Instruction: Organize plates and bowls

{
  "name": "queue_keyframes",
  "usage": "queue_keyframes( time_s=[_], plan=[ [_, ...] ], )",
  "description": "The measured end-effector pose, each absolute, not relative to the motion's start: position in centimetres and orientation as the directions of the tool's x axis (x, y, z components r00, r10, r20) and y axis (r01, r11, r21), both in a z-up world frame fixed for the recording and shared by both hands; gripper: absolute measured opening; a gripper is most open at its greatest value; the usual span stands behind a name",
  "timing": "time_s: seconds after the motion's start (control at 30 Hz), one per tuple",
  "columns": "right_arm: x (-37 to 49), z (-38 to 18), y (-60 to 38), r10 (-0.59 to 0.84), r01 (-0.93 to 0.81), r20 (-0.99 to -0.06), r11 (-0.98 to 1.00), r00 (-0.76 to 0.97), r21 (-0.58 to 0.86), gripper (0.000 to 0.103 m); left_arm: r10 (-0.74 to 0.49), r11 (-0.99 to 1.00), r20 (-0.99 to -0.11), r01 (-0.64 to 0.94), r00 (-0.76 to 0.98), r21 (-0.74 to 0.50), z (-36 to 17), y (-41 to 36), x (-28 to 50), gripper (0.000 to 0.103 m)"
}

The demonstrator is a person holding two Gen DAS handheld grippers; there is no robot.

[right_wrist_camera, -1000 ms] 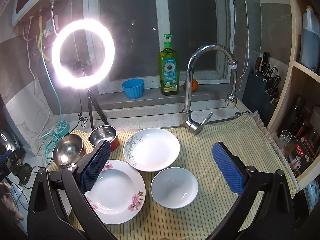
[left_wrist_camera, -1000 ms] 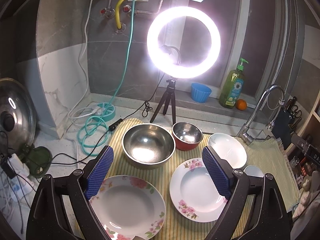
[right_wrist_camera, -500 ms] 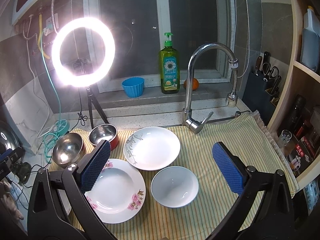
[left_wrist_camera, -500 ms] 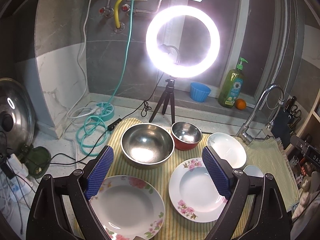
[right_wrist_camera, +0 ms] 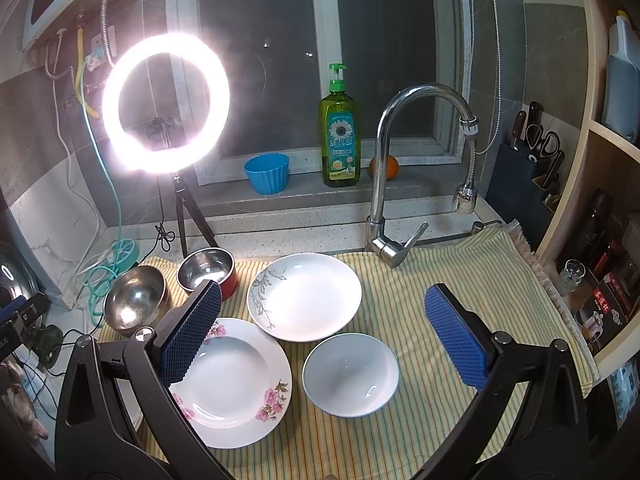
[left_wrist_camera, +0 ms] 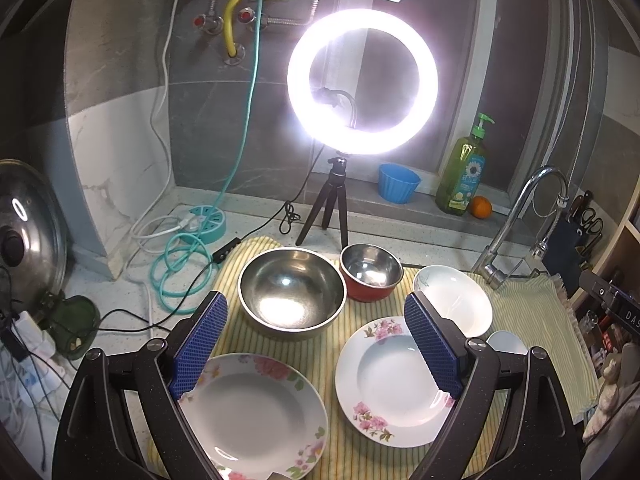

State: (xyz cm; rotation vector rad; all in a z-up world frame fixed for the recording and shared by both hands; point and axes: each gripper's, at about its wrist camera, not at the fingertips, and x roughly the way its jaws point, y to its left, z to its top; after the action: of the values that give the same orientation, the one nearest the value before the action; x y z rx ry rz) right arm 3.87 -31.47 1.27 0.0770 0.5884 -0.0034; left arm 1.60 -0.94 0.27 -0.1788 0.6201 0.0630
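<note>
On a yellow striped cloth lie two pink-flowered plates, a white plate with grey leaves, a small white bowl, a large steel bowl and a small red-sided steel bowl. My left gripper is open and empty, hovering above the two flowered plates. My right gripper is open and empty, above the white bowl and the flowered plate.
A lit ring light on a tripod stands behind the bowls. A tap rises at the cloth's back edge. A blue cup, soap bottle and orange sit on the sill. Cables lie left; shelves right.
Both views have shifted only slightly. Both grippers stay open and empty, and no dish has moved.
</note>
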Motion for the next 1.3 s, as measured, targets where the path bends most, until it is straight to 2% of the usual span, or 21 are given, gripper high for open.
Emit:
queue_keyframes(
  time_s=[0.73,1.03,1.3],
  plan=[
    [5.3,0.2,-31.3,0.021,0.026,-0.58,0.997,0.814,0.073,0.103,-0.015,0.983,-0.602,-0.097,0.798,-0.153,-0.4,-0.9,2.6,0.091],
    [5.8,-0.7,-31.5,0.021,0.024,-0.604,0.998,0.797,0.066,0.103,-0.042,0.984,-0.64,-0.08,0.767,-0.161,-1.6,-1.1,3.6,0.091],
    [6.3,-3.7,-32.1,0.069,-0.007,-0.674,0.995,0.736,0.095,0.103,-0.087,0.982,-0.695,-0.057,0.713,-0.18,-3.7,-1.3,4.9,0.089]
  ],
)
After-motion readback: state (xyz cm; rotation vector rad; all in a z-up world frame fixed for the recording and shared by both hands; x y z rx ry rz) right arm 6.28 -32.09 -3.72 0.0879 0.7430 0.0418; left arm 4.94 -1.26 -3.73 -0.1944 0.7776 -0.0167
